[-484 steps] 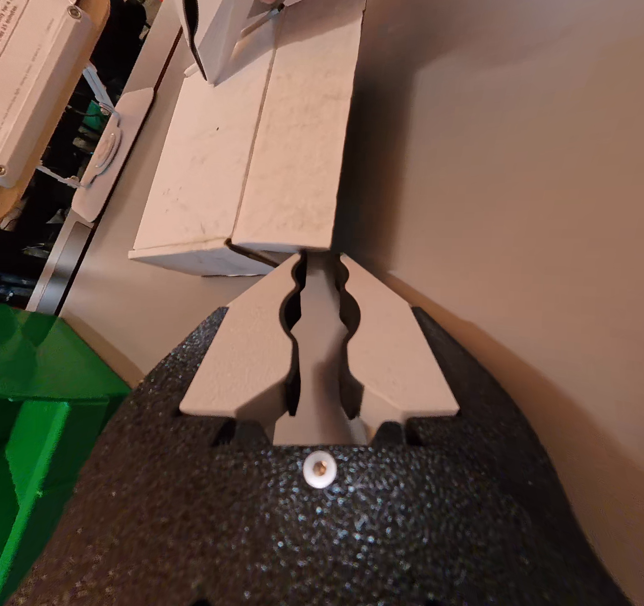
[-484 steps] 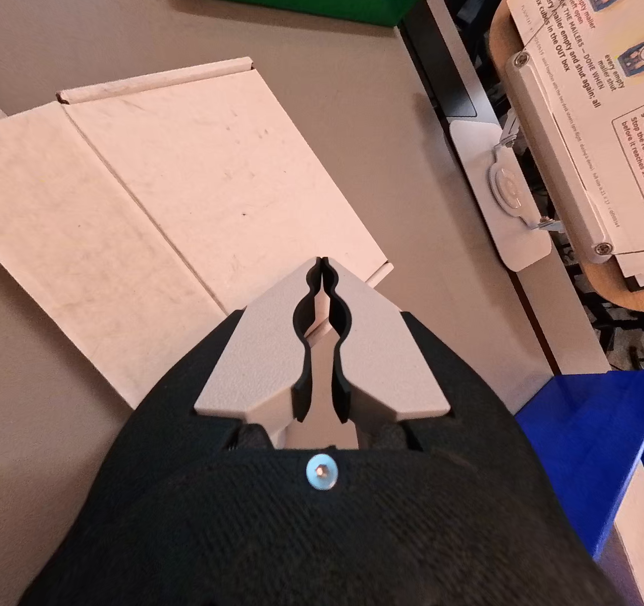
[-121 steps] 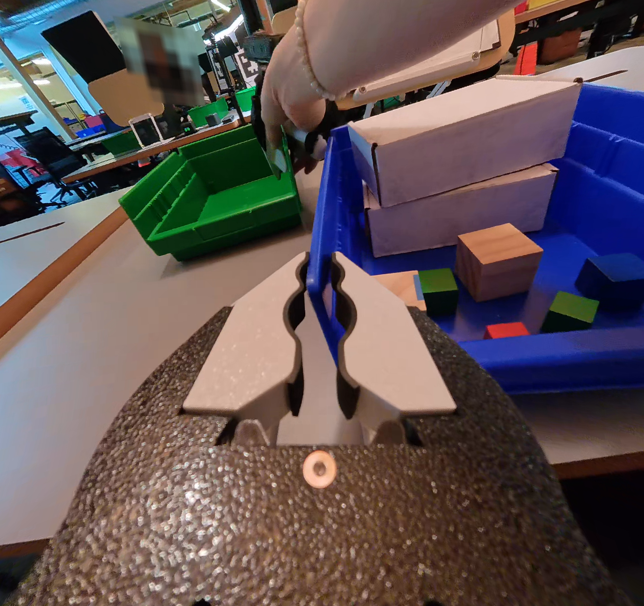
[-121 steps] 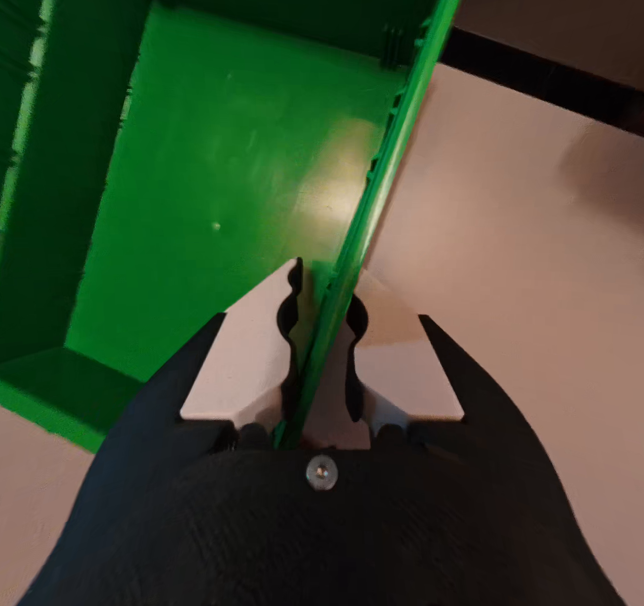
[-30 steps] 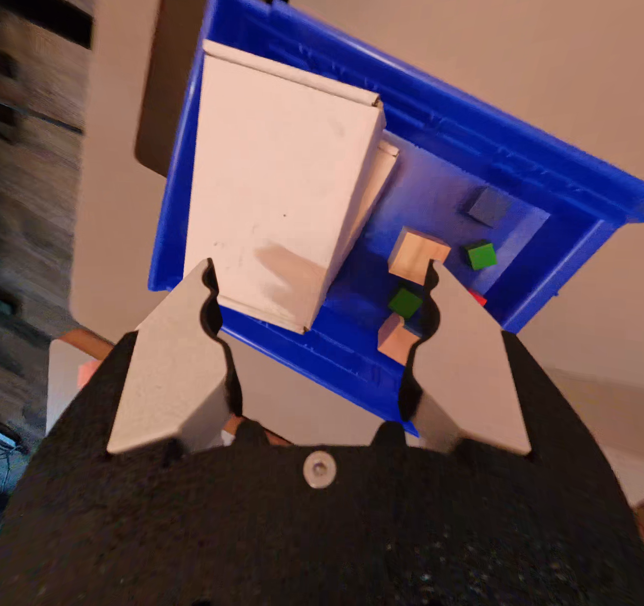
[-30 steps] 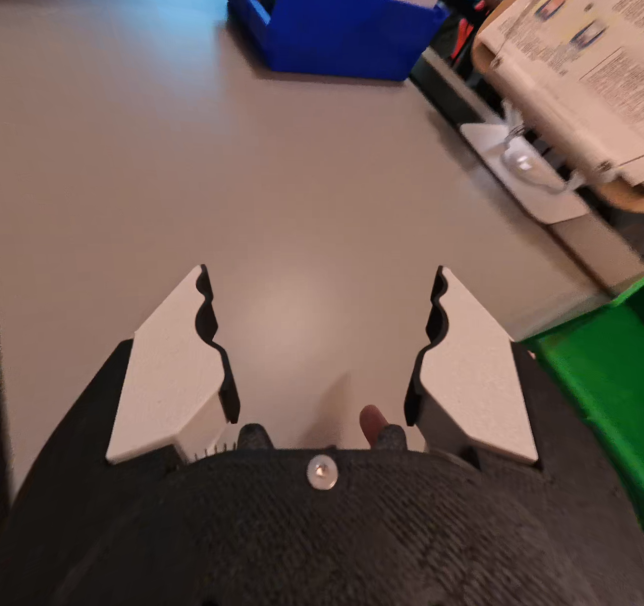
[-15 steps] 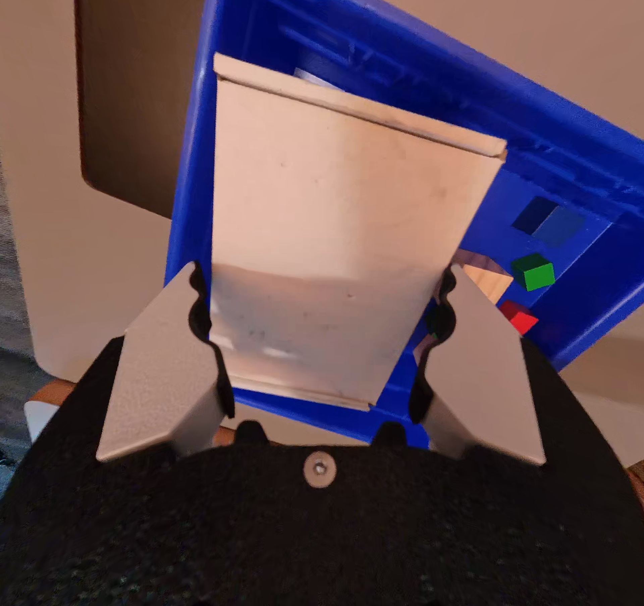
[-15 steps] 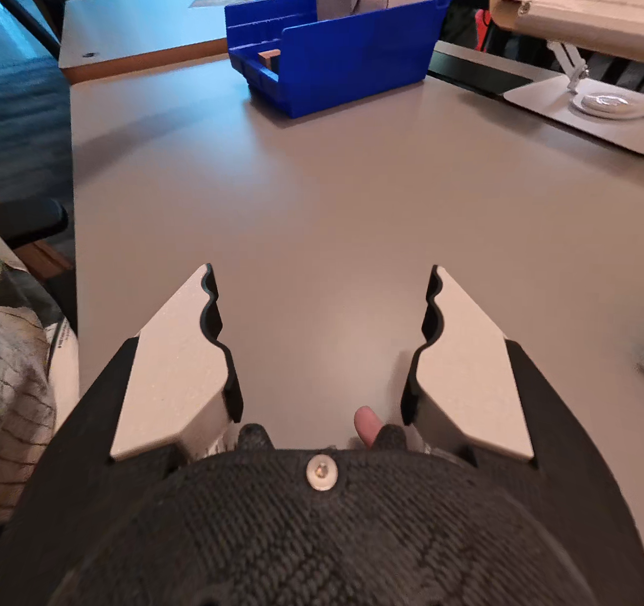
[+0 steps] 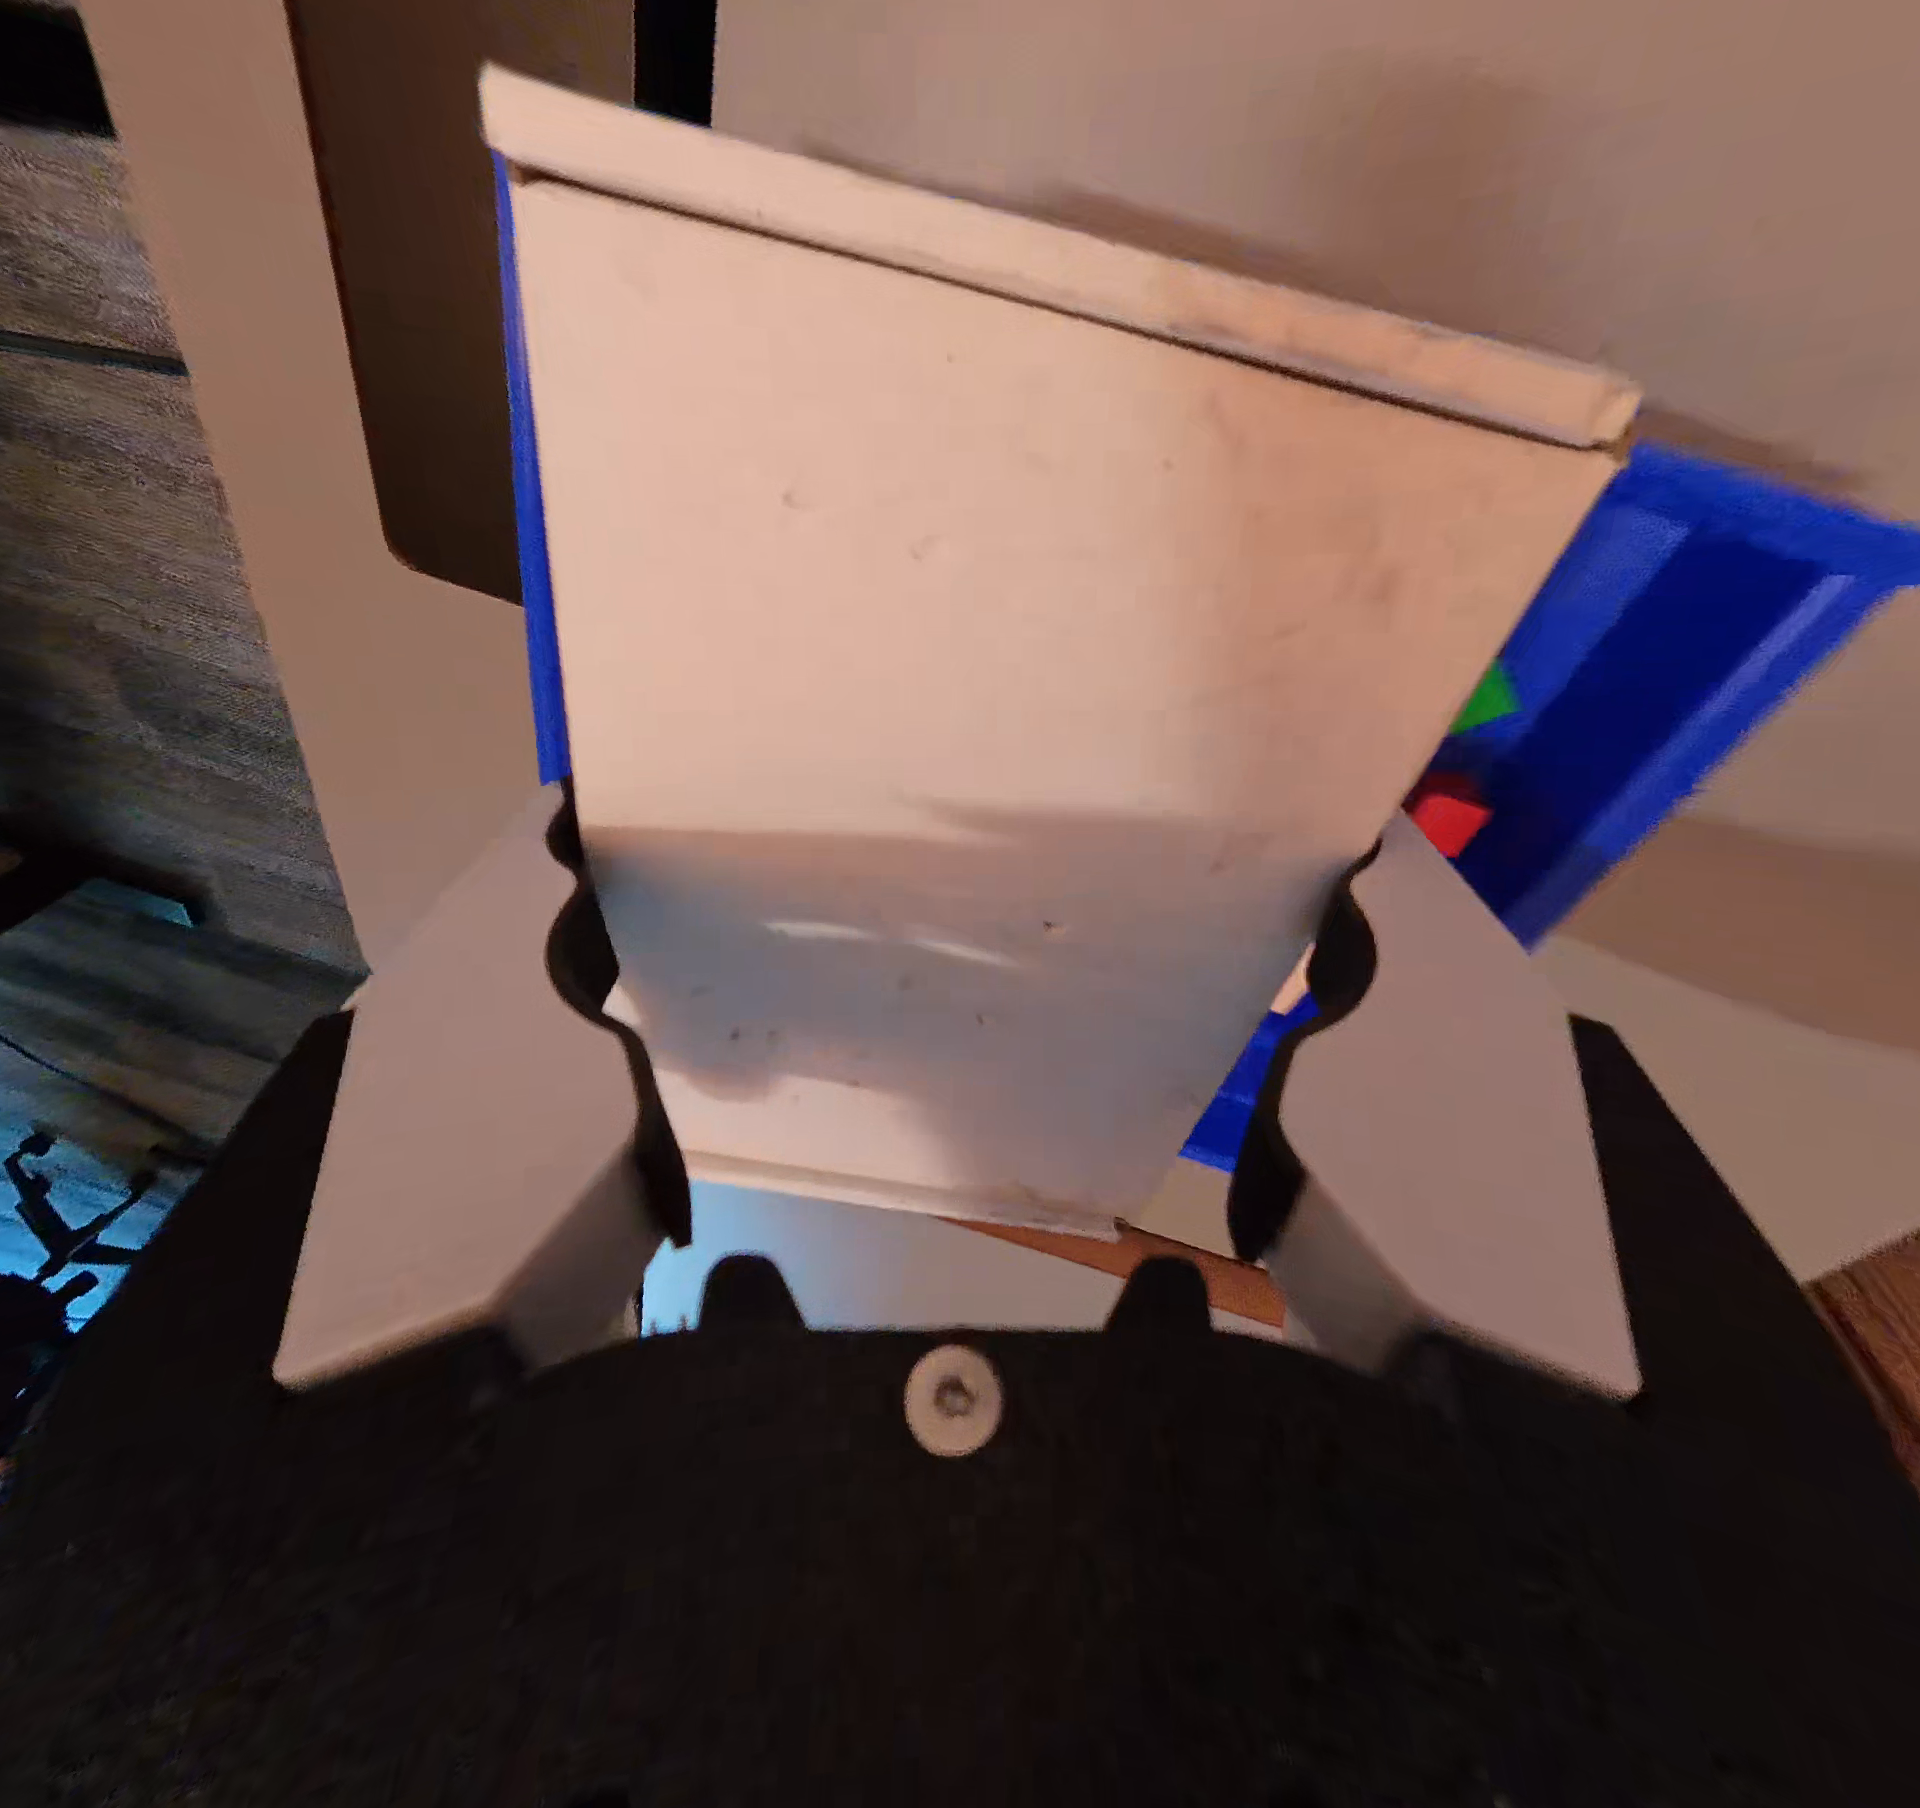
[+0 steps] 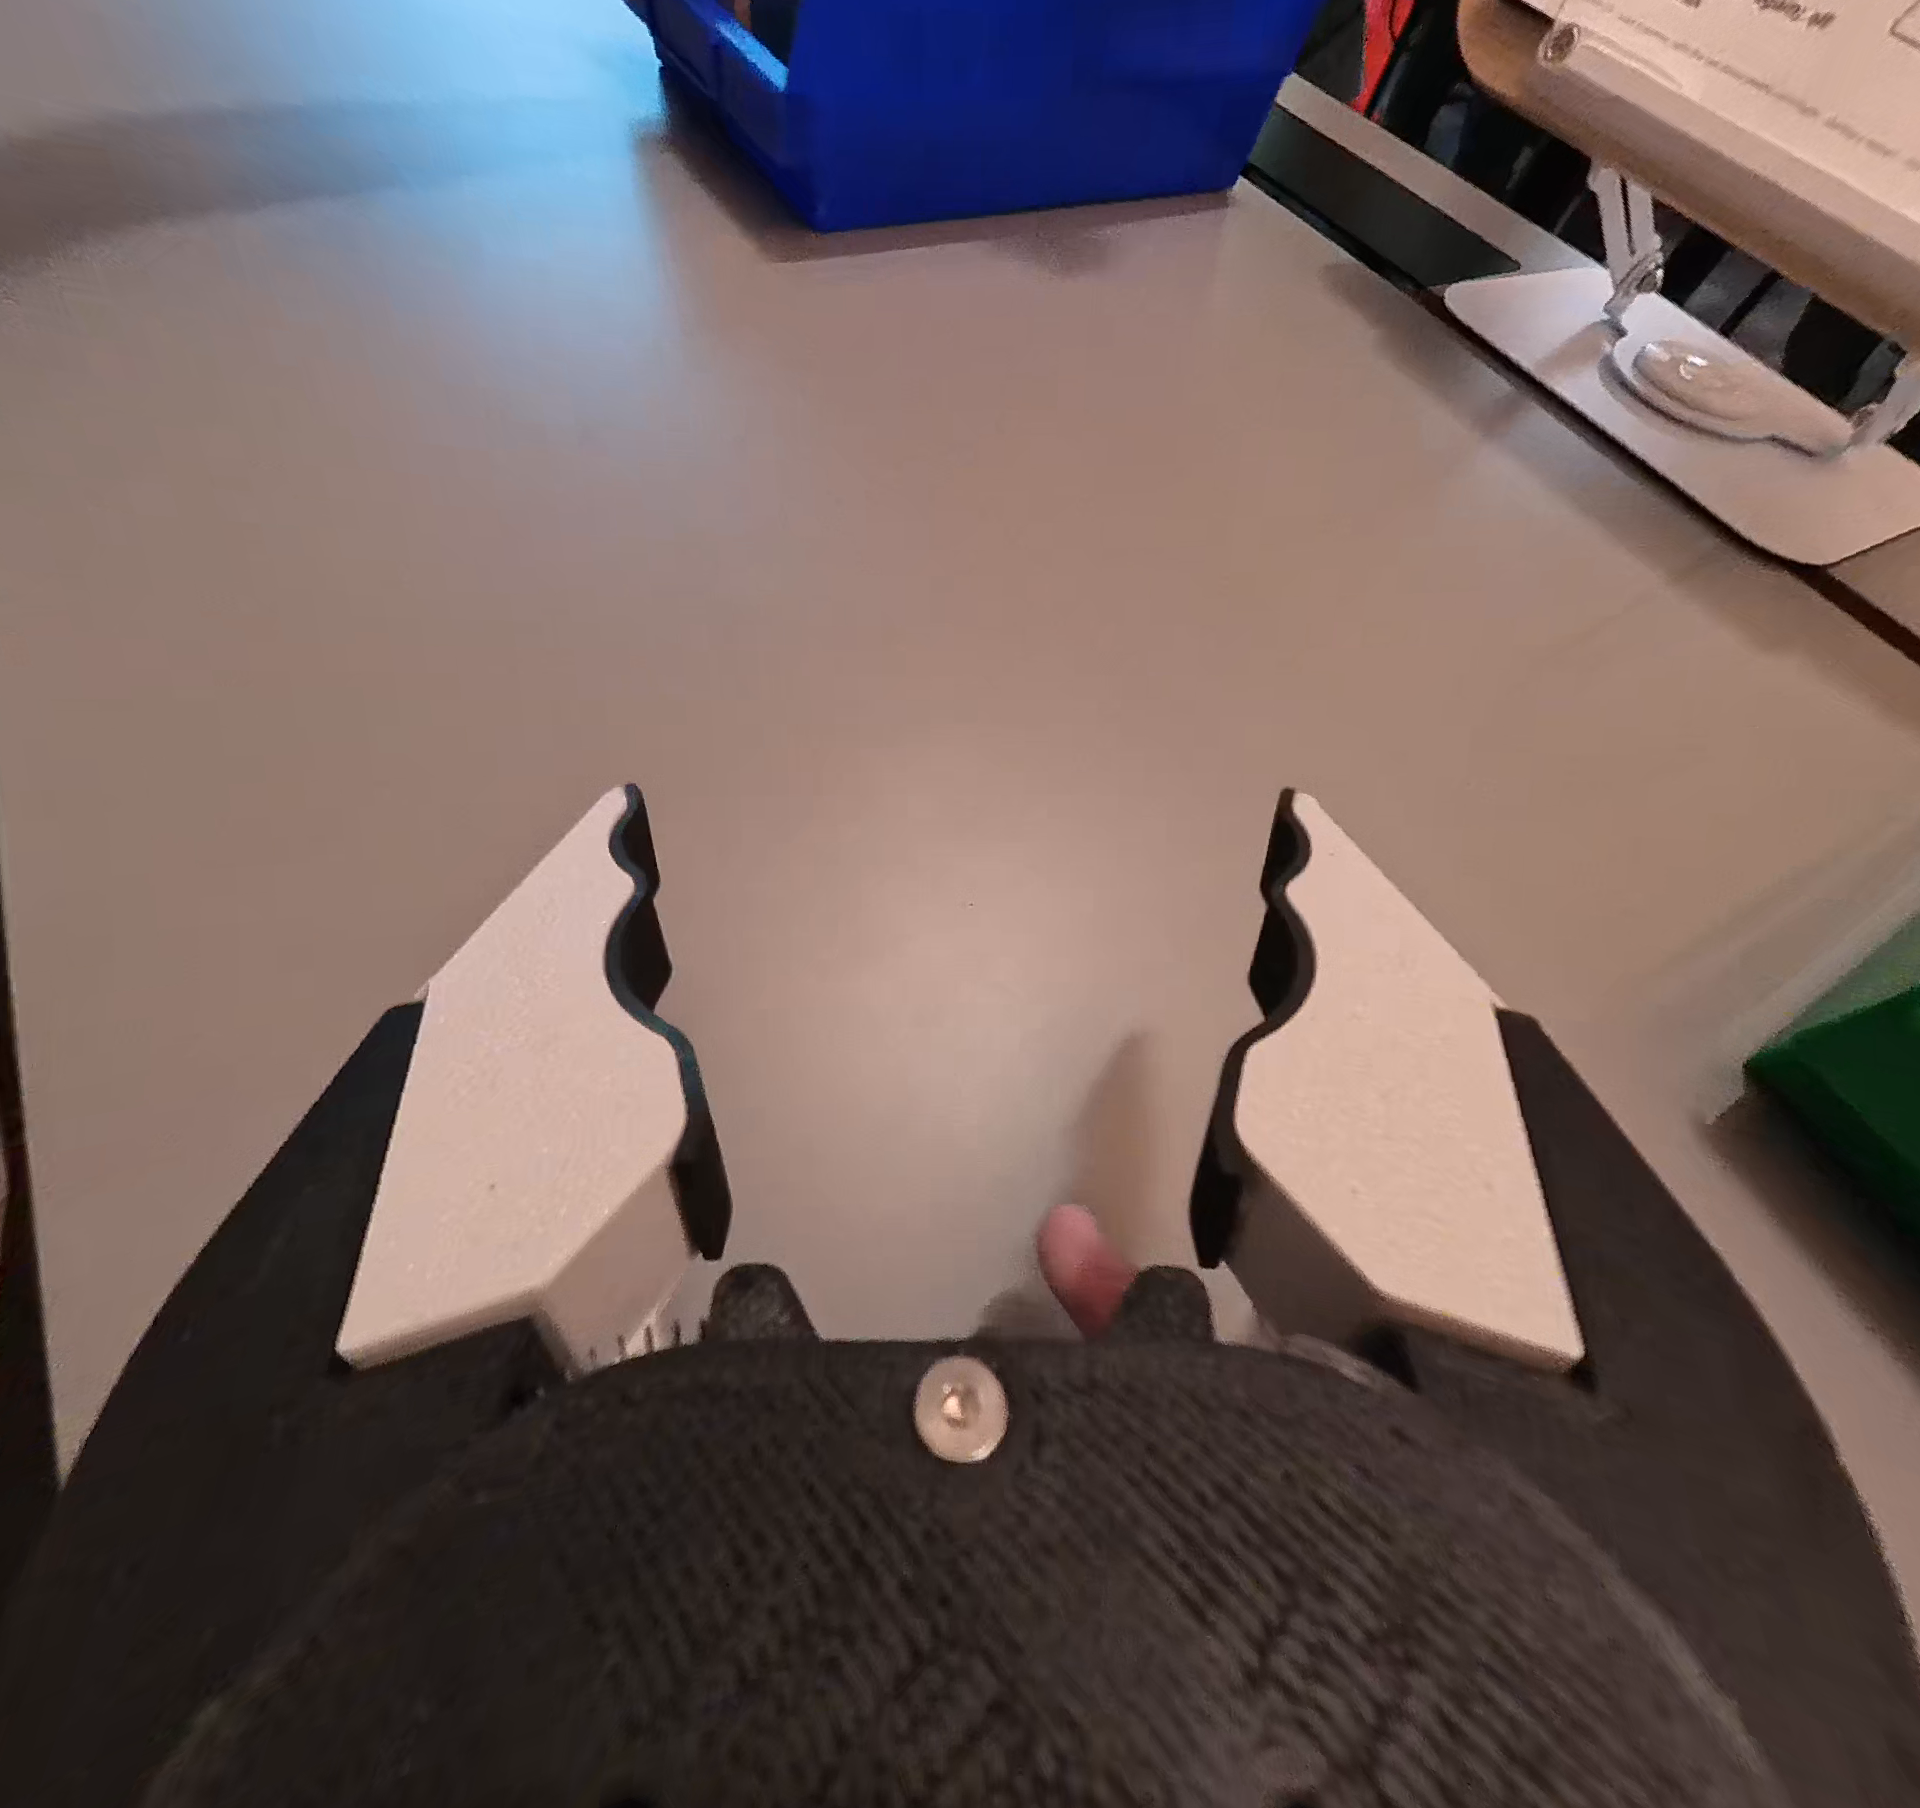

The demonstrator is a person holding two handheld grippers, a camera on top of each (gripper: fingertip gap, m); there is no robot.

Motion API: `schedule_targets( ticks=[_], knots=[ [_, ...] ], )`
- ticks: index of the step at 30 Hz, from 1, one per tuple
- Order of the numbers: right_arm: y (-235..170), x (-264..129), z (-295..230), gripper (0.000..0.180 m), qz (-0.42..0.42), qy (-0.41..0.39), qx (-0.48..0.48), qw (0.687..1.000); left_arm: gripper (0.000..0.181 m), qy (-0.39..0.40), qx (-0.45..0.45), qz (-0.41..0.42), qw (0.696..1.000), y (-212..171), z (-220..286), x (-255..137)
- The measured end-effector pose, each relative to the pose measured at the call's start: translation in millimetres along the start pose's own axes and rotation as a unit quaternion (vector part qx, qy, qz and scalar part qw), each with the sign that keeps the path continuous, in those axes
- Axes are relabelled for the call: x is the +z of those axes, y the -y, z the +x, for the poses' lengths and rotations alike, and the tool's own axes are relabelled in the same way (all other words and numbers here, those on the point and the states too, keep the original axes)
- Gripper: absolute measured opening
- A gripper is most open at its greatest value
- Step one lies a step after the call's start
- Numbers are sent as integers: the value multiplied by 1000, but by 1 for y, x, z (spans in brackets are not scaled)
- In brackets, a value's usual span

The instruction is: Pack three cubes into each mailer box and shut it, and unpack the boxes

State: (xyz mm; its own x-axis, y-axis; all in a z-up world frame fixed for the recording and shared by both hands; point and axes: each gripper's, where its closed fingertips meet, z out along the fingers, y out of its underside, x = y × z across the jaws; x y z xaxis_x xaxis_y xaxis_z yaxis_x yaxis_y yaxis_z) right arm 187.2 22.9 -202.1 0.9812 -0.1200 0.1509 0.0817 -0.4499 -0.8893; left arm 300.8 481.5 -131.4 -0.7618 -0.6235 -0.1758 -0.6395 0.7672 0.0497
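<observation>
With its fingers straddling the white mailer box (image 9: pixel 987 636) above the blue bin (image 9: pixel 1704 636), the left gripper (image 9: pixel 956 937) pinches both sides; keep that squeeze level. The right gripper (image 10: pixel 961 911) gapes wide over bare table (image 10: pixel 831 511), bin far ahead.

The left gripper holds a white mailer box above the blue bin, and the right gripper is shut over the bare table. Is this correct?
Not quite: the right gripper is open, as the right wrist view shows. The rest stands: the left gripper holds the white mailer box above the blue bin.
</observation>
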Motion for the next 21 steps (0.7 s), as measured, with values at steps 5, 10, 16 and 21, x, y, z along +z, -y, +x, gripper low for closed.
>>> schedule_targets(
  ticks=[5, 10, 16, 21],
  knots=[
    [7, -7, -1, 114, -5, -41, -65, 997, 135, -13, 5, 38, 999, 44, 63, -64],
    [24, -15, -8, 110, 27, -53, -108, 992, 135, -20, 14, 45, 999, 103, 164, -80],
    [33, -29, -8, 108, 48, -74, -144, 986, 135, -52, 61, 44, 996, 169, 303, -22],
    [14, -44, -12, 107, 12, -79, -202, 976, 135, -36, 79, 67, 994, 207, 362, 21]
  ],
)
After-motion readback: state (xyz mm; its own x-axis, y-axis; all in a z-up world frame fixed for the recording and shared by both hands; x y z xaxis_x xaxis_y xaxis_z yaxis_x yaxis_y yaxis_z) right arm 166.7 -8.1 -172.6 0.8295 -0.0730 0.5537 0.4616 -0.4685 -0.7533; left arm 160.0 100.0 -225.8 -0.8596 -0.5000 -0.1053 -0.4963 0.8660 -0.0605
